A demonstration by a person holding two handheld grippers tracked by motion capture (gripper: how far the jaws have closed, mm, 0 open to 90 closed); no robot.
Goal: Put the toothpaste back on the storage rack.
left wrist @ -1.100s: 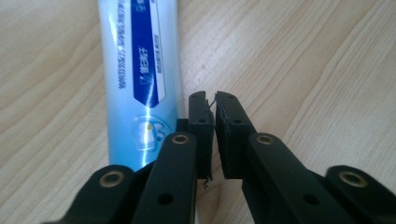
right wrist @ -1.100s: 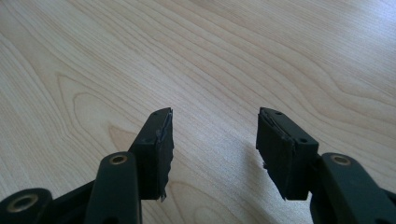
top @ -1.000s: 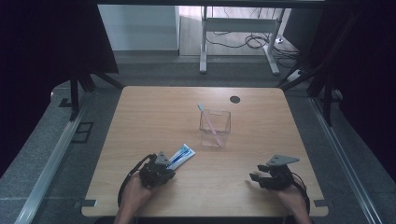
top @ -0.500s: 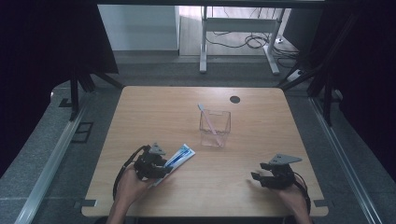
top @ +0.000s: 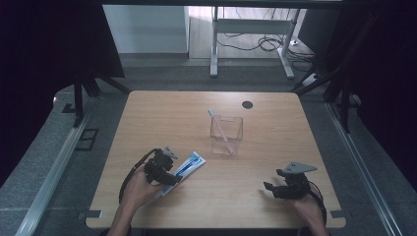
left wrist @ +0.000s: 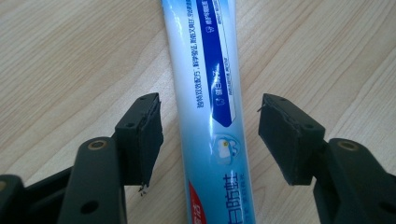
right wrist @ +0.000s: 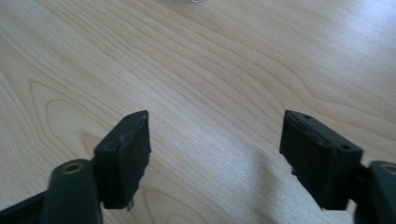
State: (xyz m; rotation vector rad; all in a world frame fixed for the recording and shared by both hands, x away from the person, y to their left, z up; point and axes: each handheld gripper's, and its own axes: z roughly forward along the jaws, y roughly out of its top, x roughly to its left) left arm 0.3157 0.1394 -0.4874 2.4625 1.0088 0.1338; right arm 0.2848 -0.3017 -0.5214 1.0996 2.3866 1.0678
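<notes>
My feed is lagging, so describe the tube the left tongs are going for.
On the light wooden table, look at the near left part. A flat white-and-blue toothpaste tube lies there between the open left tongs. Unlike the clear square container, it is opaque and printed.

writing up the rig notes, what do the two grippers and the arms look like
Both the left gripper and the right gripper are matt black, with two blocky flat-padded fingers on arms with round holes. A grey three-cornered plate tops the right one; a black cable loops from the left. Forearms are bare.
</notes>
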